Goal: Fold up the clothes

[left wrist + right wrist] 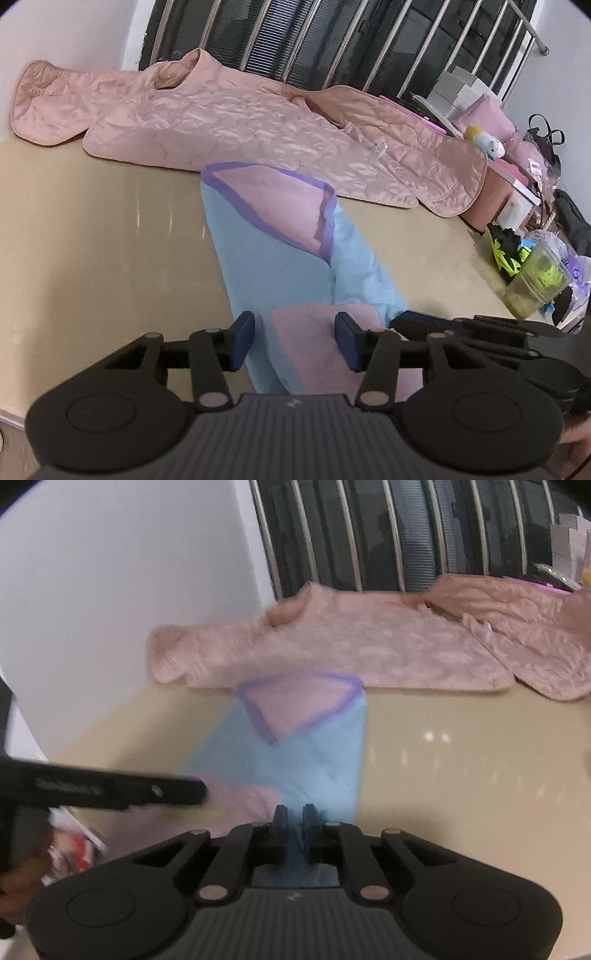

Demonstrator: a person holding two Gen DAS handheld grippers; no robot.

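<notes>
right tongs (pixel 294 818): nearest the lens, pointing forward and tilted down toward the counter; the two dark pads are pressed nearly together, pinching the near edge of the blue cloth, which runs up between them.
left tongs (pixel 295 341): angled down over the counter; jaws spread, with the pink folded part of the cloth lying between the pads, and the pads do not press on it. in the right wrist view these tongs reach in from the left as a blurred dark bar (pixel 110 788) just beside the pink part.
hand: part of a hand (pixel 18 878) shows at the left edge of the right wrist view, behind the dark bar; too blurred to tell more.
blue cloth (pixel 280 266): light blue, lying on the counter just ahead of both tongs and running away from them; its far corner is turned back, showing a pink side with a purple border.
counter (pixel 92 258): beige and glossy, carrying the cloth.
pink quilted garment (pixel 229 125): spread flat across the far side of the counter, beyond the blue cloth and apart from it.
clutter (pixel 532 273): a clear tub, bags and boxes at the right end of the counter.
window bars (pixel 332 40): behind the garment, farthest back.
</notes>
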